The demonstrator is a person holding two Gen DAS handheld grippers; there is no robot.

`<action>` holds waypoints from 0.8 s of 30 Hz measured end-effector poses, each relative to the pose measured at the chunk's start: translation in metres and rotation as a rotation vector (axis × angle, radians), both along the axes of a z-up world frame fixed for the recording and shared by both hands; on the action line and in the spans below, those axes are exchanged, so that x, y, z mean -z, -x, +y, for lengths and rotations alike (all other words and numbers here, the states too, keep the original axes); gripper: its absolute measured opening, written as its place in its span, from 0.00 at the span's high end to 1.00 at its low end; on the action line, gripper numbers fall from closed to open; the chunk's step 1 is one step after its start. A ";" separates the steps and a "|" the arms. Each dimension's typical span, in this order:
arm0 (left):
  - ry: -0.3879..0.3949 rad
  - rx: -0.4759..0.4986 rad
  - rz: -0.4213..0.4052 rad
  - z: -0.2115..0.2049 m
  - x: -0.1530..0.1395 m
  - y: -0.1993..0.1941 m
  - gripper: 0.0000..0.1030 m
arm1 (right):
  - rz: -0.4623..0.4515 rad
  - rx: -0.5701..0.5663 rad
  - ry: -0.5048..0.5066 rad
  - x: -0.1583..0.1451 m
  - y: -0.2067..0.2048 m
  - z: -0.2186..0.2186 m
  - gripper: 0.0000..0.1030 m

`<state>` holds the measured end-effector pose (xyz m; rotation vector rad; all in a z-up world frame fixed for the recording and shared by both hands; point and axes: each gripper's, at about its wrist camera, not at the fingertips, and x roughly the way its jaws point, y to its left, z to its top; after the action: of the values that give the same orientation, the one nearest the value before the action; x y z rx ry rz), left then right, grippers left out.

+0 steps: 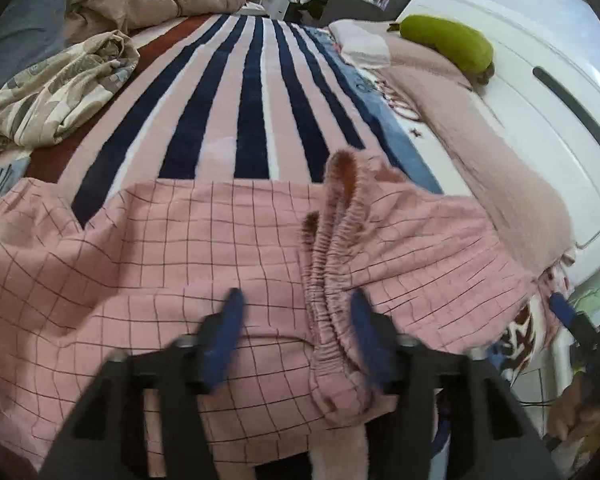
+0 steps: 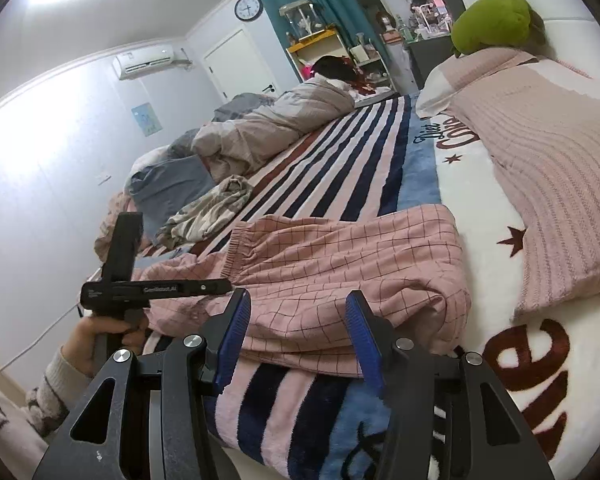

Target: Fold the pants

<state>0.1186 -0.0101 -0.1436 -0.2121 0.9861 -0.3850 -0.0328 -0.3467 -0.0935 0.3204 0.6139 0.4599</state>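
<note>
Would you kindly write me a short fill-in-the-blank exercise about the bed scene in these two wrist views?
1. The pink pants carry a pattern of thin dark ____.
2. The plush toy near the headboard is ____ in colour.
3. The blanket under the pants has pink, white and ____ stripes.
4. The pads of the right gripper are ____ in colour.

Missing words: checks (grid lines); green; navy (dark blue); blue
</note>
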 end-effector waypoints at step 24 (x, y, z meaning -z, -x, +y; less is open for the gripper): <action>0.014 -0.420 -0.141 0.161 -0.045 0.104 0.28 | -0.016 0.173 0.150 0.000 -0.005 -0.010 0.26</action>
<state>0.0149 0.1504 -0.0983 -0.3911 0.7758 -0.0213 -0.0275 -0.3568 -0.0934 0.2248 0.5964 0.2489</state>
